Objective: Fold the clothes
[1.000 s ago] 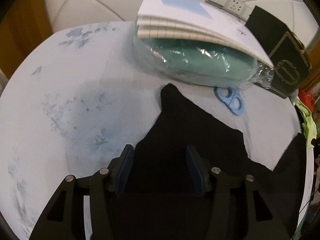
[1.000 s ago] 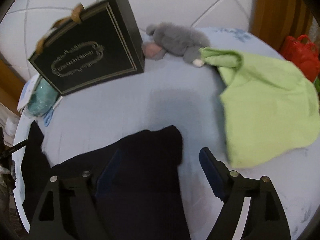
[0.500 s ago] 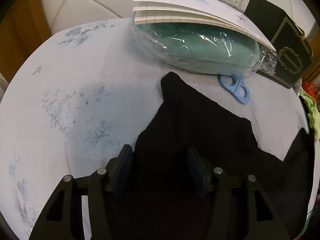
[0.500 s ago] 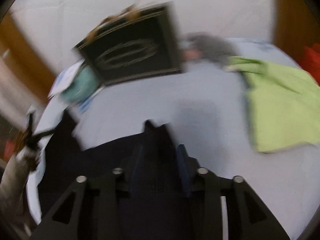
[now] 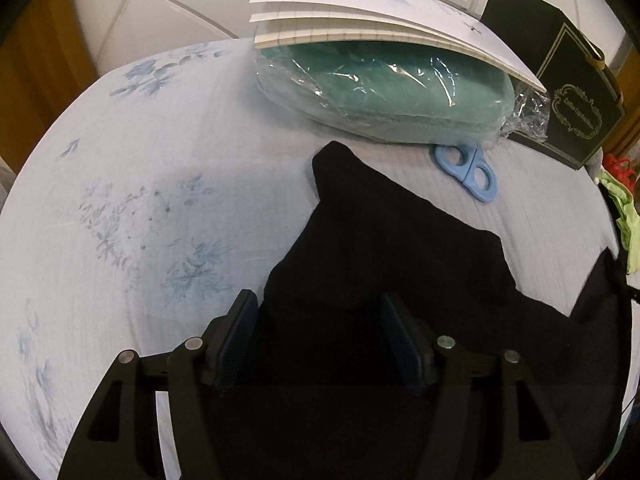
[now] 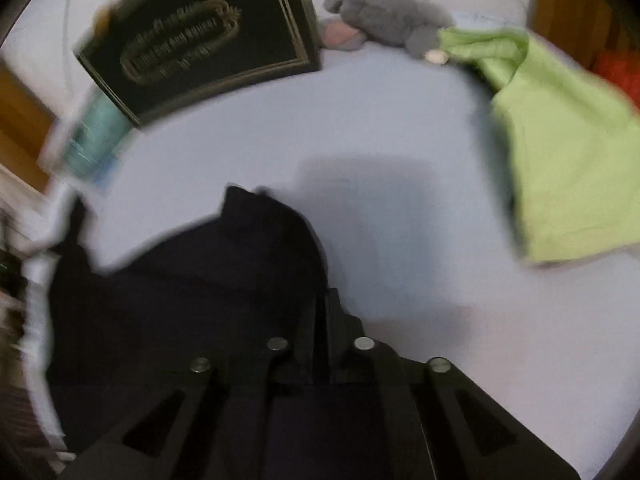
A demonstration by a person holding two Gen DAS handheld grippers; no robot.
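two grippers: both low over a pale blue floral bedsheet (image 5: 160,184), both at one black garment (image 5: 400,248)
landmark: the black garment, spread on the bedsheet in front of both grippers
left gripper (image 5: 320,340): jaws apart and opening, the garment's near edge lying between the pads; whether the pads press it cannot be told
right gripper (image 6: 322,320): jaws closed tight, pinching the garment's right-hand edge; this view is blurred
garment shape: one corner rises to a point at its far end, toward the teal bundle
teal bundle in clear plastic (image 5: 380,92): just beyond the garment's pointed corner, apart from it
white paper pads (image 5: 360,20): stacked on the teal bundle
blue plastic ring piece (image 5: 468,168): on the sheet between the garment and the bundle, near the garment's far edge
black gift box with gold print (image 6: 200,44): beyond the garment, beside the bundle
grey plush toy (image 6: 392,20): far beyond the garment, just beside the box
green garment (image 6: 560,140): well apart from the black one, on its right
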